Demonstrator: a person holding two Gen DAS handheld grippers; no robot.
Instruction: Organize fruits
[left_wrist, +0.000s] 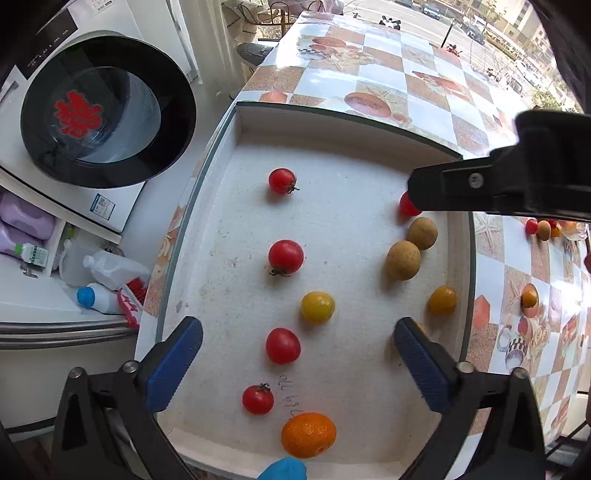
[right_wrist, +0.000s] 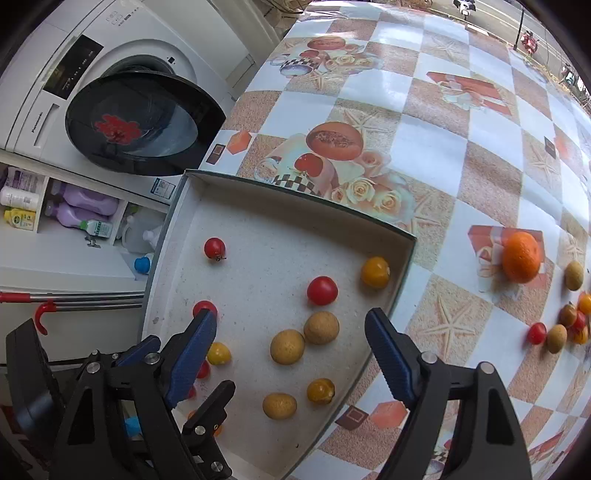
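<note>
A shallow white tray (left_wrist: 369, 140) sits on a desk (right_wrist: 424, 110) covered in a checked cloth printed with fruit and starfish. Small fruits lie loose on the tray floor.

The left claw (left_wrist: 298, 356) points steeply down over the near part of the tray, its blue pads (left_wrist: 173, 365) spread wide with nothing gripped. A red tomato (left_wrist: 283, 345) lies between the pads, touching neither. Just beyond the opening is a yellow tomato (left_wrist: 317, 307). Nearer than the pads lie another small red tomato (left_wrist: 258, 399) and an orange (left_wrist: 308, 435). Further ahead are two more red tomatoes (left_wrist: 286, 256), one behind the other. Ahead and to the right of this claw, two tan round fruits (left_wrist: 403, 260) lie touching.

The right claw (right_wrist: 291, 352) also points down over the tray, wide open and empty. The same two tan fruits (right_wrist: 321, 327) lie in the space between its pads, untouched. Just beyond them is a red tomato (right_wrist: 322, 290), and further on a yellow one (right_wrist: 375, 272) by the tray wall. Nearer than the pads lie a third tan fruit (right_wrist: 279, 405) and a yellow tomato (right_wrist: 320, 390).

Well to the right of this claw, out on the cloth, a second orange (right_wrist: 522, 256) sits alone, and past it a small cluster of mixed fruits (right_wrist: 565, 325).

To the left of the desk stands a white washing machine (right_wrist: 74, 74) with its dark round door open.
</note>
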